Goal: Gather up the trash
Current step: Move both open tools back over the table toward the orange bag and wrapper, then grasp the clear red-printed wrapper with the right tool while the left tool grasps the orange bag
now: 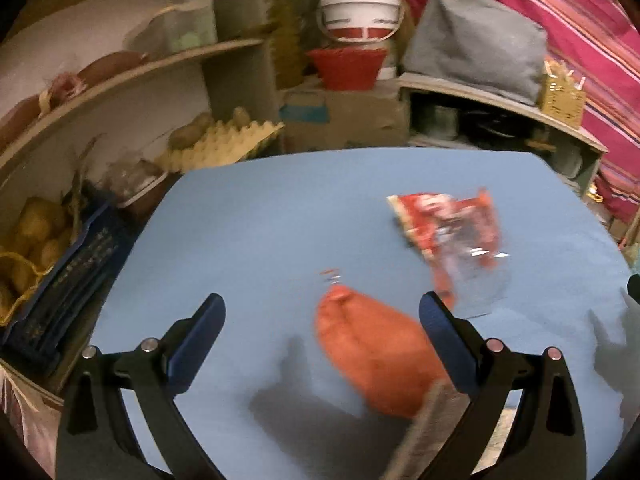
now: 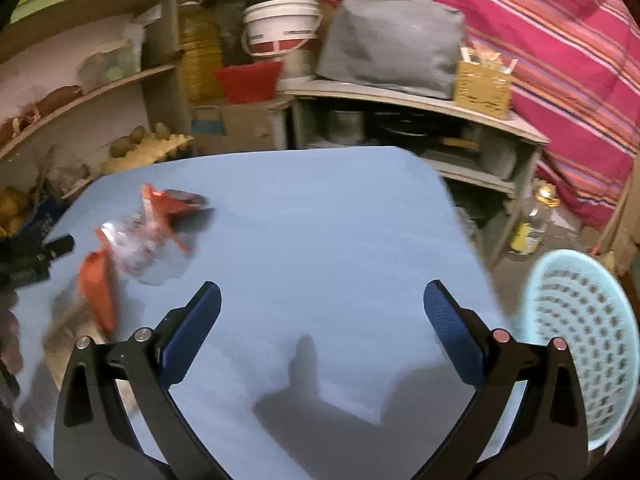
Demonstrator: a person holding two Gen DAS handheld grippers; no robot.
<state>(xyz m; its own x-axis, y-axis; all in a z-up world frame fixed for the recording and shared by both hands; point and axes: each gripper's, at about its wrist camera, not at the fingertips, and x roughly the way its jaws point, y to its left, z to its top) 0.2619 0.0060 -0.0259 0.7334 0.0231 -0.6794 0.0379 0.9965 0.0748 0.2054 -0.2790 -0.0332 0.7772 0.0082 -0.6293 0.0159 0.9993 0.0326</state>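
An orange wrapper (image 1: 376, 356) lies on the blue table (image 1: 260, 220), just ahead of my open, empty left gripper (image 1: 322, 312) and toward its right finger. A red-and-clear plastic wrapper (image 1: 452, 236) lies farther ahead to the right. A grey-brown piece (image 1: 424, 432) lies by the right finger. In the right wrist view my right gripper (image 2: 322, 300) is open and empty over bare table (image 2: 320, 220). The orange wrapper (image 2: 98, 292) and the red-and-clear wrapper (image 2: 156, 236) lie to its far left. A light blue perforated basket (image 2: 580, 344) stands at the table's right edge.
Shelves with potatoes (image 1: 32, 232), an egg tray (image 1: 224, 144), a white bucket (image 1: 360, 12), a red tub (image 1: 348, 68) and a grey bag (image 1: 476, 44) stand behind the table. A bottle (image 2: 532, 224) stands on the floor at right. A striped pink cloth (image 2: 560, 60) hangs at right.
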